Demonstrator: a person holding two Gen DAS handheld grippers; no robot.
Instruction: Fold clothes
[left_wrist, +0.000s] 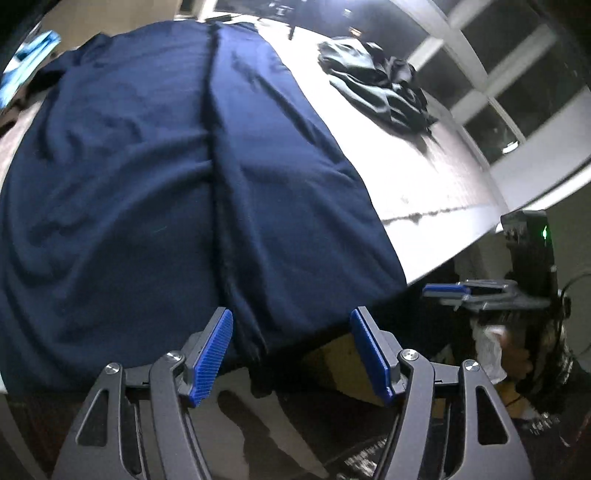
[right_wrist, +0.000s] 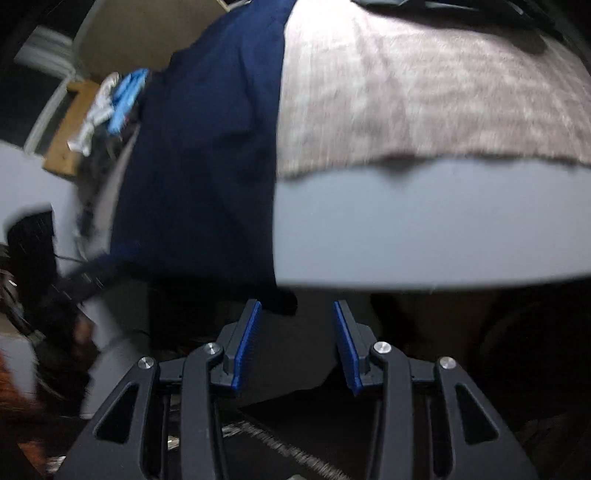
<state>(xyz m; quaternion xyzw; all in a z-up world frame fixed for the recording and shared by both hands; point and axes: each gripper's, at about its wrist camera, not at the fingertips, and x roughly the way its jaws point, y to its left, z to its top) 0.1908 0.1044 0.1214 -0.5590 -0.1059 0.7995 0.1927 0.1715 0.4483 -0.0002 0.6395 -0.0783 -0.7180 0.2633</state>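
A navy blue garment (left_wrist: 147, 177) lies spread on the table, with a lengthwise fold line down its middle and its near hem draping over the table's front edge. My left gripper (left_wrist: 291, 354) is open just in front of that hanging hem, nothing between its blue pads. In the right wrist view the same navy garment (right_wrist: 199, 166) hangs over the table edge at left. My right gripper (right_wrist: 297, 343) is open below the table edge, beside the garment's lower corner, holding nothing. The right gripper (left_wrist: 443, 291) also shows in the left wrist view, off the table's right corner.
A crumpled dark grey garment (left_wrist: 376, 88) lies at the far right of the pale table (left_wrist: 417, 177). A window wall (left_wrist: 498, 74) runs behind. Light blue and white items (right_wrist: 110, 107) sit on a wooden surface at left. A cardboard box (left_wrist: 340, 365) stands under the table.
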